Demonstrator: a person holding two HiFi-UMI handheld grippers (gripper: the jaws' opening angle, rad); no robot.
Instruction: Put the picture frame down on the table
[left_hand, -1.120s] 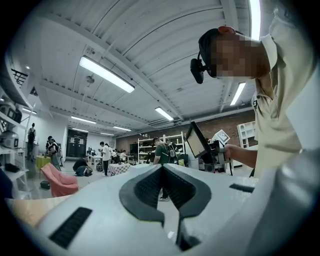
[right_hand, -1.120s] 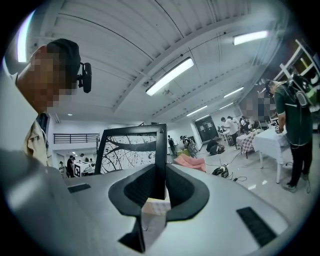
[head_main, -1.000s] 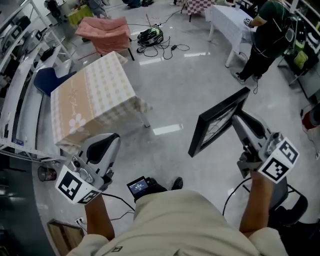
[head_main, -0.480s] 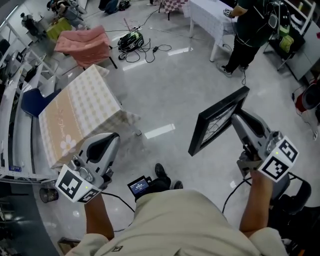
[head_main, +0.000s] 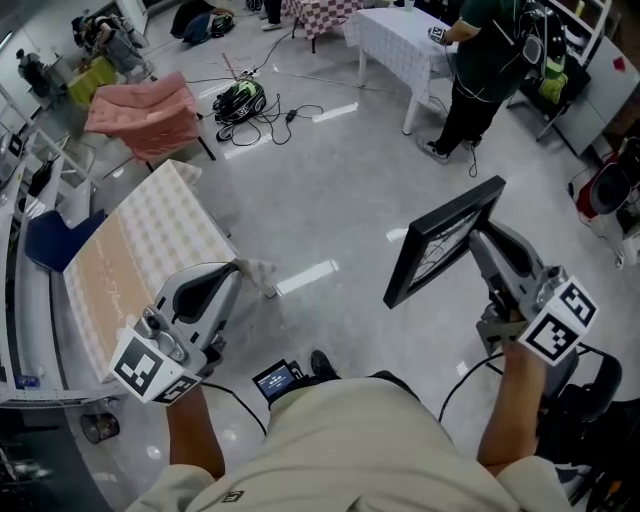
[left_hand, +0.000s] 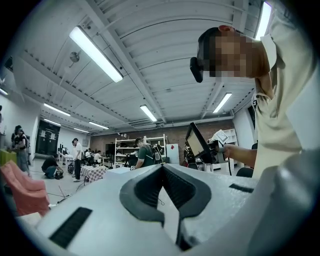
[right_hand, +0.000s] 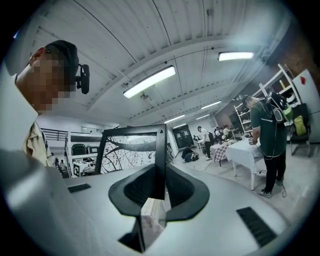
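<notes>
The right gripper is clamped on one edge of the black rectangular picture frame, which holds a white print of dark branches. In the right gripper view its two dark padded jaws close on either side of the frame's right-hand bar, at the gripper's tips, with the frame standing upright above them. In the head view the frame is carried in the air over the glossy grey floor, tilted, its face turned up and to the left. It is well apart from the bench covered in a beige checked cloth, which stands at the left of the view. The left gripper is held low near that bench's closest corner. In its own view the left gripper's jaws are together at the tips with nothing between them. That view also shows the frame off to the right, in the person's other hand. Further off in the head view, a heap of pink cloth lies beyond the beige bench. A person in a dark green shirt stands beside a second bench draped in white cloth at the top of the view.
</notes>
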